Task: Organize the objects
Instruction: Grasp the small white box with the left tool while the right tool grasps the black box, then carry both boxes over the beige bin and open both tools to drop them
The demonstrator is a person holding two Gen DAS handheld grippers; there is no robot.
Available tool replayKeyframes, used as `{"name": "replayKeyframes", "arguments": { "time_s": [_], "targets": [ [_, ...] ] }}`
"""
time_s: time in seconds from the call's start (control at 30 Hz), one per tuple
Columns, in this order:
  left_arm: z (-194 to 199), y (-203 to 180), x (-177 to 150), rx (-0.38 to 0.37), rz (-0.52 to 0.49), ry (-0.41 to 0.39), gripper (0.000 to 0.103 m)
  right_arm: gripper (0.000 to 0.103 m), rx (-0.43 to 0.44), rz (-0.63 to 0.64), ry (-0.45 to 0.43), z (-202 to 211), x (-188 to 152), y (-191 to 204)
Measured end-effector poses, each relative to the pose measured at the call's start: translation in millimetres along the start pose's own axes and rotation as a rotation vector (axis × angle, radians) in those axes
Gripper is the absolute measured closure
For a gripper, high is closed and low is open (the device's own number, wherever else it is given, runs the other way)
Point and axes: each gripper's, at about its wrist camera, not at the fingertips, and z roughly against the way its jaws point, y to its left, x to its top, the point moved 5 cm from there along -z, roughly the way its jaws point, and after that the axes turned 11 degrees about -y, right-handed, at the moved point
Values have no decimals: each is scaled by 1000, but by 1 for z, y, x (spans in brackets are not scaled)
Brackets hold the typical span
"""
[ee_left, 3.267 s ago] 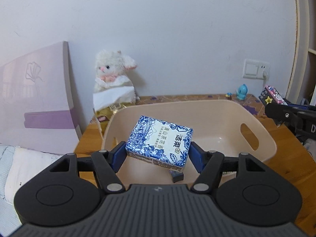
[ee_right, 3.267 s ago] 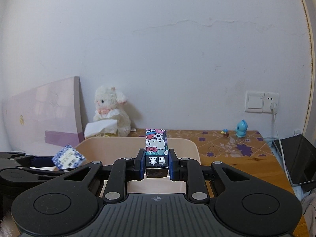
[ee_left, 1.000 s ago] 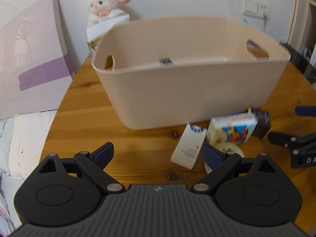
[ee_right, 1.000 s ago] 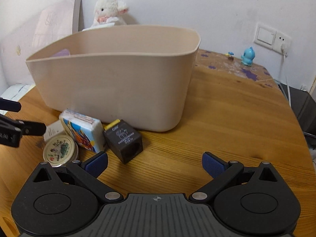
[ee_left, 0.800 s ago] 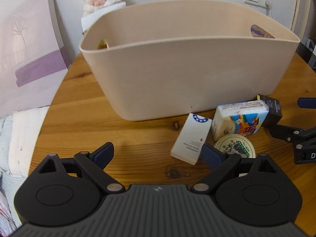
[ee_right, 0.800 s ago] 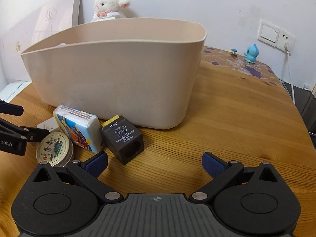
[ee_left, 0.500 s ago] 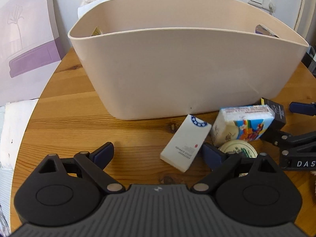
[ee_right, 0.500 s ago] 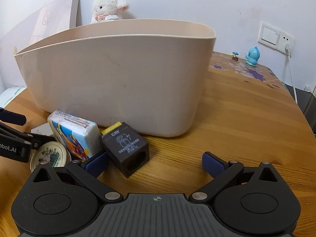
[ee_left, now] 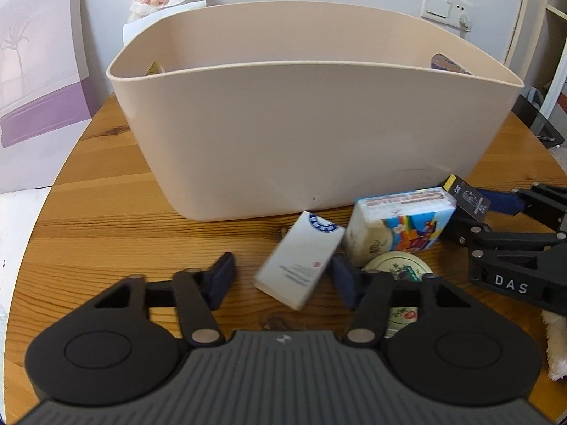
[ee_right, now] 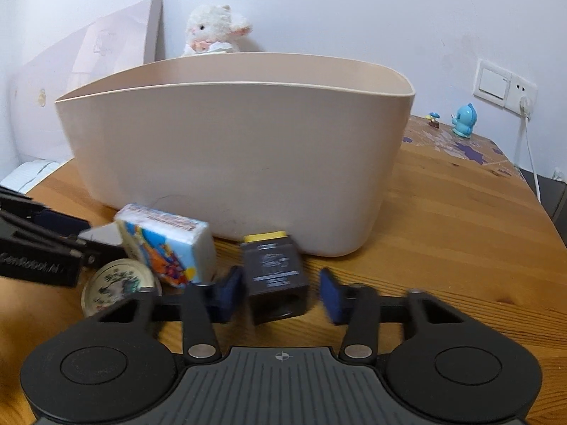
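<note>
A beige plastic basket (ee_left: 319, 134) stands on the wooden table (ee_left: 99, 191); it also shows in the right wrist view (ee_right: 234, 156). In front of it lie a white box (ee_left: 299, 265), a colourful tissue pack (ee_left: 404, 223), a round tin (ee_left: 397, 271) and a black box (ee_right: 274, 276). My left gripper (ee_left: 283, 279) is open with its fingers either side of the white box, not touching. My right gripper (ee_right: 278, 294) is open around the black box, with gaps on both sides. The tissue pack (ee_right: 170, 248) and the tin (ee_right: 115, 283) lie to its left.
A white plush lamb (ee_right: 216, 32) and a pale purple board (ee_left: 39, 67) stand behind the basket. A wall socket (ee_right: 505, 85) and a blue figurine (ee_right: 464, 120) are at the back right. The table edge curves on the left.
Both grippers dropped their earlier items in the basket, came down in front of it, and moved forward. Their jaws have narrowed around the white box and the black box.
</note>
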Motion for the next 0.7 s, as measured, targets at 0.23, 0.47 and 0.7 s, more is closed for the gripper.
{"name": "replayKeyframes", "arguments": {
  "time_s": [0.23,0.47,0.7],
  "targets": [
    [8,-4,-6,-3,-28,4,63,74,6,-29,34,9,-1,-4],
    [23,-5,-14,13,-52,-3,70,74,7,-53,44,24,2,-10],
    [41,-3,-10,18,-29,-39,70,74,28,-48,-6,46,18,-8]
  ]
}}
